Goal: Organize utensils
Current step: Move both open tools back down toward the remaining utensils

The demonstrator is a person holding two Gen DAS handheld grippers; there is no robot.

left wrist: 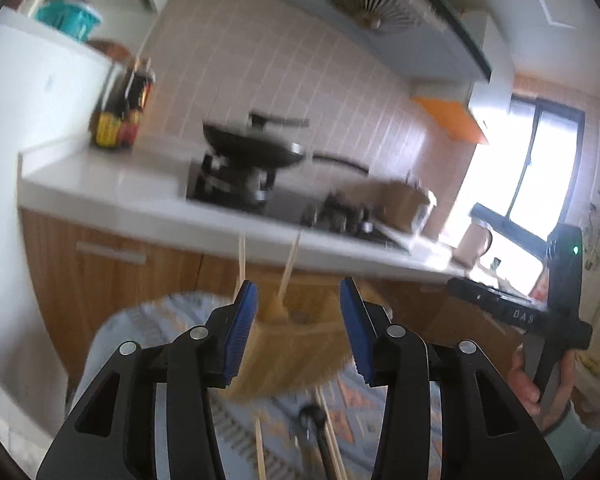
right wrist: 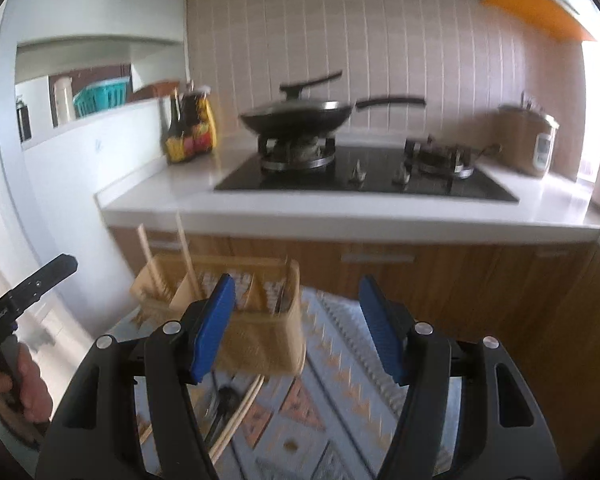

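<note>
The left gripper (left wrist: 298, 326) is seen with its blue pads apart and nothing pressed between them; behind the gap a woven bamboo utensil holder (left wrist: 296, 356) is seen, blurred, standing on a patterned cloth (left wrist: 172, 320); whether the pads touch the holder's sides cannot be told from the left wrist view. Two chopsticks (left wrist: 289, 266) are seen standing upright in the holder's compartments, their tips reaching in front of the white countertop (left wrist: 112, 184); more chopsticks (right wrist: 236, 416) and a dark-handled utensil (right wrist: 222, 400) are seen lying flat on the cloth just in front of the holder. The right gripper (right wrist: 296, 330) is likewise released, its pads spread wide and empty; in the right wrist view the holder lies to the left of its gap, behind the left pad, with only cloth between the pads. Each gripper's handle is gripped by a hand (right wrist: 28, 384) at the frame edge. On the countertop behind, a lidded black wok (right wrist: 296, 114) is seen on the gas hob (right wrist: 364, 176), sauce bottles (right wrist: 190, 128) to its left and a rice cooker (right wrist: 530, 140) to its right; wooden cabinet fronts (right wrist: 460, 280) are seen below.
</note>
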